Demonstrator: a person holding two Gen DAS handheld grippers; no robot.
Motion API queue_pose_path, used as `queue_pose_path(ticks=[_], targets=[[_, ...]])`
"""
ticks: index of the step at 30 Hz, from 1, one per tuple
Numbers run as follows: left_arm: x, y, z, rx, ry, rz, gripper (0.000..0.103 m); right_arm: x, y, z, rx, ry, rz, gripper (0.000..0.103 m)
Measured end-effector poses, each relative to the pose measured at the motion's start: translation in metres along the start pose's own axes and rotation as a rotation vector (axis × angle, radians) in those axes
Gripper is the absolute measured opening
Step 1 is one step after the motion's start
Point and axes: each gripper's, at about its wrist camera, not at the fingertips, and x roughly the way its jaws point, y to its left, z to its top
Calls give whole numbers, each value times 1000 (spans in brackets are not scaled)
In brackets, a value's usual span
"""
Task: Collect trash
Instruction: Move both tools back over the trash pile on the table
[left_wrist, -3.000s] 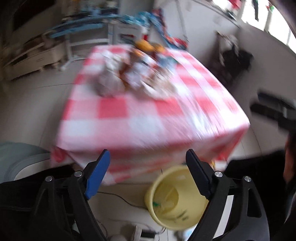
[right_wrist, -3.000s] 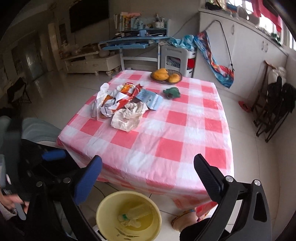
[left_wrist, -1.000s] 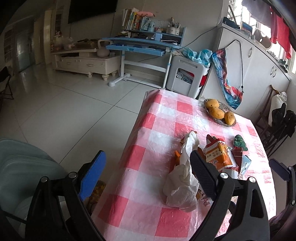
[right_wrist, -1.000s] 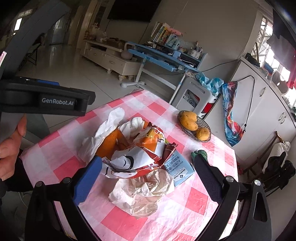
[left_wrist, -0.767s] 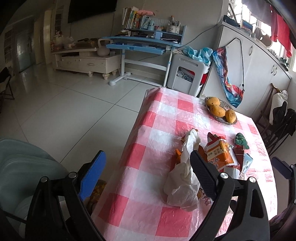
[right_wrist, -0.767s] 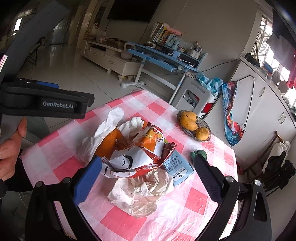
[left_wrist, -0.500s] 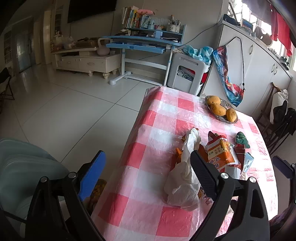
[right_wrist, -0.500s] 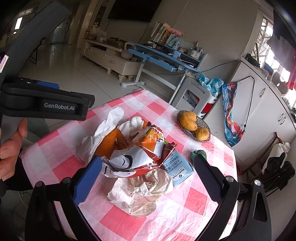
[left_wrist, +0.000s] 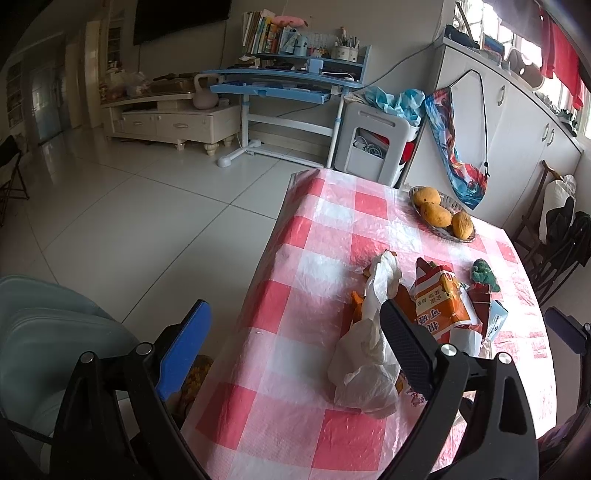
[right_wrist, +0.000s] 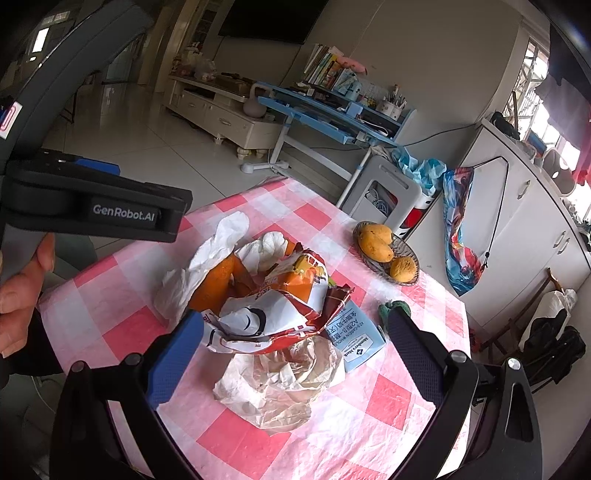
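Trash, a crumpled translucent plastic bag (right_wrist: 284, 384) at 6 o'clock of the wrapper heap on the red-checked tablecloth (right_wrist: 369, 424), looks light and limp; pinch a raised fold. Right gripper (right_wrist: 291, 354) and left gripper (left_wrist: 291, 347) gape wide, both empty.

On the pink-and-white checked plastic tablecloth (right_wrist: 376, 424), a heap of trash sits near the middle. A crumpled translucent plastic bag (right_wrist: 280, 384) lies at the heap's 6 o'clock, touching the torn orange-and-white snack wrapper (right_wrist: 273, 314) behind it. A crumpled white plastic bag (right_wrist: 218, 254) lies at the wrapper's 10 o'clock. A flat pale-blue printed carton (right_wrist: 354, 332) lies at the wrapper's 3 o'clock, with a small green cloth lump (right_wrist: 393, 308) just beyond. A shallow woven dish of yellow mangoes (right_wrist: 384, 247) stands at 1 o'clock, well apart, near the far edge.
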Motion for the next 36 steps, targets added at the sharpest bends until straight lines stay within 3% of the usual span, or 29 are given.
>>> queue_pose_path(ticks=[36], targets=[[7,-5,-2,28,31,6,90,5,-9,-2,-35,-7,-12,95]])
